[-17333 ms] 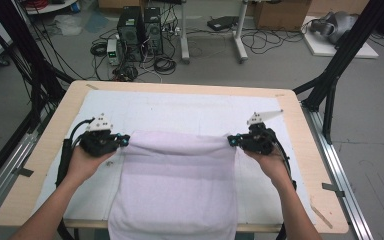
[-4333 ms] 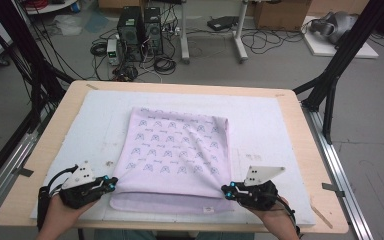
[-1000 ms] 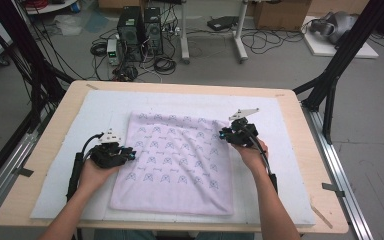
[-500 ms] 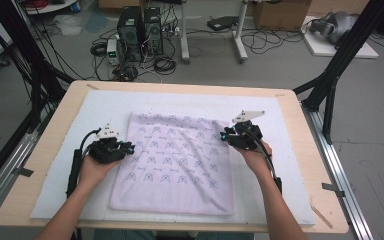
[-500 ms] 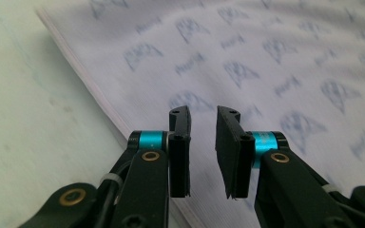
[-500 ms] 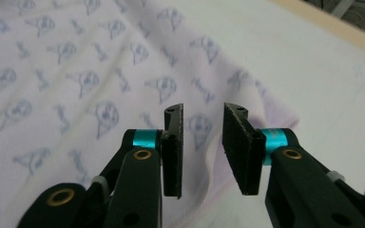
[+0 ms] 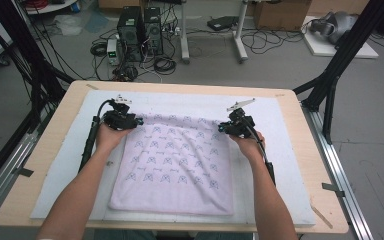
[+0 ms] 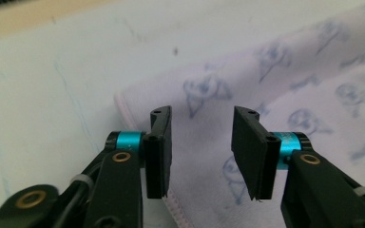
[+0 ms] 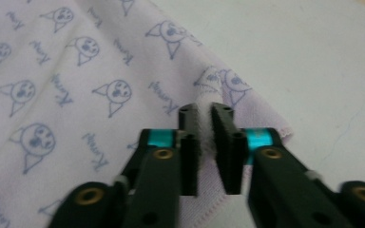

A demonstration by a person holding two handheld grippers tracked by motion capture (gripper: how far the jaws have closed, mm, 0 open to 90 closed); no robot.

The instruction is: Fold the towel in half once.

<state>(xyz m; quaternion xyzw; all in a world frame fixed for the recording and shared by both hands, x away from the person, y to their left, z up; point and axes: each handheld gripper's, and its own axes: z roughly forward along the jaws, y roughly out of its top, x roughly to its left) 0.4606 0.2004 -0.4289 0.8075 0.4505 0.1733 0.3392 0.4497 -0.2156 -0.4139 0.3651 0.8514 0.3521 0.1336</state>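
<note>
A pale lilac cloth (image 7: 175,165) printed with small blue cat faces lies folded flat on the white mat (image 7: 285,150). My left gripper (image 7: 138,121) sits at the cloth's far left corner. In the left gripper view its jaws (image 8: 202,142) have just been opening and stand apart over the hemmed corner (image 8: 290,95), pressing nothing. My right gripper (image 7: 221,128) is at the far right corner. Its jaws (image 9: 205,118) have just been closing and now pinch a raised fold of the cloth (image 9: 76,71) near the hem.
The mat covers most of a wooden table (image 7: 55,150), with bare wood along its edges. Black frame legs (image 7: 330,85) stand at the far right and far left corners. Computers and cables (image 7: 140,35) lie on the floor beyond.
My left hand has slid along the cloth's left side to its far left corner. The right hand has shifted only slightly at the far right corner, where the cloth now puckers.
</note>
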